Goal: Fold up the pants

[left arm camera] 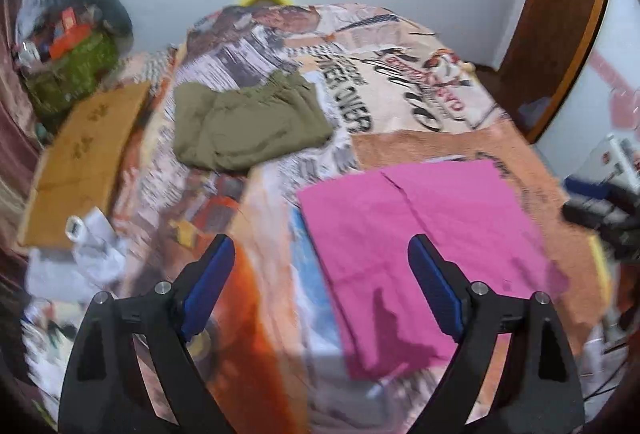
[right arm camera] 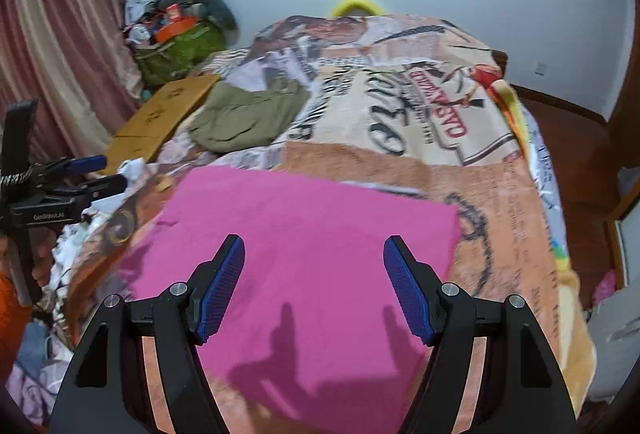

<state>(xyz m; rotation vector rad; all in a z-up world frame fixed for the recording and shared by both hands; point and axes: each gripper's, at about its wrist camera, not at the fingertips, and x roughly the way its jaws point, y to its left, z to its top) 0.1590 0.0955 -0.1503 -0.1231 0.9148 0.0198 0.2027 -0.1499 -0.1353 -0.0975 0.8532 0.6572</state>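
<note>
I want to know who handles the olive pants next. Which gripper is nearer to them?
Left, though neither is close. The left gripper hangs over the bed's left side, below the olive pants; the right gripper hangs over the pink pants, farther right.

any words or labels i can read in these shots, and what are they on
"GenRobot.AI": on the left hand-held gripper, seen from the right wrist view.
"OVER": large black print, upside down, on the printed blanket.
Red banner lettering on the blanket: upside down, too distorted to read surely.
Smaller blanket print: too blurred.

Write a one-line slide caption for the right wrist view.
Open right tool hovers above folded pink pants on a printed blanket, olive pants lying beyond, left tool at frame edge.
</note>
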